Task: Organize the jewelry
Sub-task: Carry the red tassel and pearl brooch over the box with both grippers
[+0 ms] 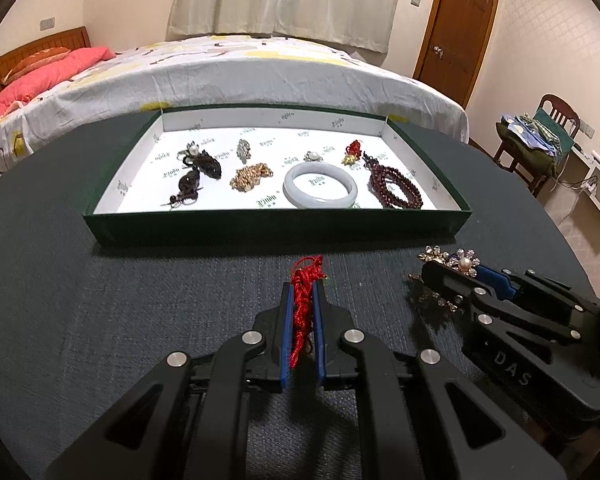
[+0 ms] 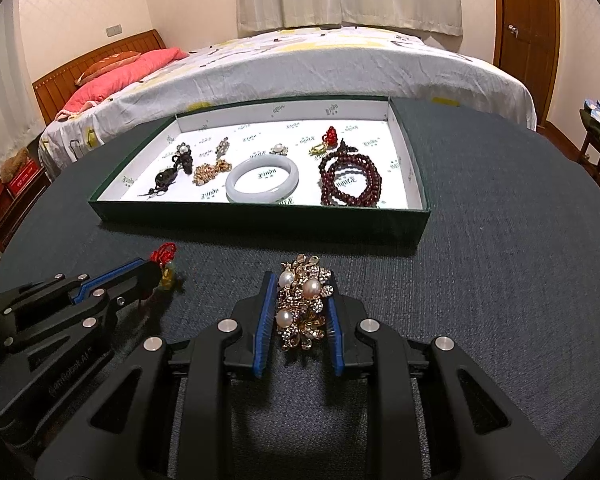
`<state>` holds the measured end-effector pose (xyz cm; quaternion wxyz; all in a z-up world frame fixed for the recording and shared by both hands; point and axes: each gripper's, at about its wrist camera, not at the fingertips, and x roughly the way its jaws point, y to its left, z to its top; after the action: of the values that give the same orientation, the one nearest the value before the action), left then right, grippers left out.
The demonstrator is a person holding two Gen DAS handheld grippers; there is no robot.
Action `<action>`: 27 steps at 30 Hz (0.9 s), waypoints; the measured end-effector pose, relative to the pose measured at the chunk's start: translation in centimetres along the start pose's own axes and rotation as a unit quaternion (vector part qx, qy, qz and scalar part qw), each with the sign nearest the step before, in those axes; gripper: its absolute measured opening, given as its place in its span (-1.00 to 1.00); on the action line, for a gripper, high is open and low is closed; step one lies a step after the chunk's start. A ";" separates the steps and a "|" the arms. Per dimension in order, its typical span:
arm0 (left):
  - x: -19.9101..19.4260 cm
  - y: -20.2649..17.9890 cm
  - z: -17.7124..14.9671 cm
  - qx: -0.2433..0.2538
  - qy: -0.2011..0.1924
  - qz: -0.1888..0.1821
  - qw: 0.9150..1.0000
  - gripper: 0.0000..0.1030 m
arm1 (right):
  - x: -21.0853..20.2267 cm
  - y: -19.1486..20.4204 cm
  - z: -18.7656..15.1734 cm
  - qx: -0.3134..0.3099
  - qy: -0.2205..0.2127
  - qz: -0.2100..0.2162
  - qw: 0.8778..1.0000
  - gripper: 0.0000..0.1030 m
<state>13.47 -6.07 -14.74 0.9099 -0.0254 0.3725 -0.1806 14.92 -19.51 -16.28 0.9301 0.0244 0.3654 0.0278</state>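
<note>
A shallow dark green tray (image 1: 260, 226) with a white printed lining sits on the dark round table (image 1: 100, 300), at twelve o'clock from both grippers. Its contents run in a loose row. At the left end lies a cluster of dark carved pendants (image 1: 198, 174) with a small pearl piece at its far edge. Next comes a heap of gold chain (image 1: 250, 176), with a small silvery brooch (image 1: 243, 148) behind it at twelve o'clock. In the middle lies a pale jade bangle (image 1: 320, 188), flat on the lining, with a small pearl ring (image 1: 312, 156) just beyond it. A small red-and-gold charm (image 1: 352, 152) sits further right, and at the right end a coil of dark red beads (image 1: 396, 186) lies near the tray's right wall.

On the near side of the tray, the left gripper (image 1: 302, 300) is low over the table, its fingers pointing toward twelve o'clock. Its blue-padded jaws are nearly closed, pinching a red knotted cord (image 1: 302, 308) that runs between them; the right wrist view shows a small yellowish charm (image 2: 167, 276) hanging at the tips.

At the left gripper's three o'clock, the right gripper (image 2: 300, 300) is also low over the table and aimed at the tray. Its jaws stand partly closed, clamped on either side of a gold flower brooch (image 2: 304, 304) set with pearls and clear stones.
</note>
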 end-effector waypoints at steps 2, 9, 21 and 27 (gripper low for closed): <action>-0.2 0.1 0.2 0.000 -0.005 0.001 1.000 -0.81 | -0.1 0.0 0.1 0.000 -0.004 0.001 1.000 -0.54; -1.9 0.3 1.8 0.006 -0.044 0.005 0.999 -0.81 | -1.4 0.2 1.5 -0.003 -0.036 0.006 0.999 -0.54; -1.9 2.6 8.8 0.011 -0.124 0.025 0.992 -0.81 | -1.3 1.4 8.2 -0.038 -0.114 0.002 0.993 -0.54; 1.2 4.2 11.9 0.014 -0.137 0.041 0.990 -0.81 | 1.1 2.0 11.9 -0.047 -0.149 -0.002 0.988 -0.54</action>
<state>23.77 -3.67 -7.70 0.9592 -0.0215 0.2425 -0.1434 23.77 -17.73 -8.15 0.9743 -0.0164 0.2212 0.0391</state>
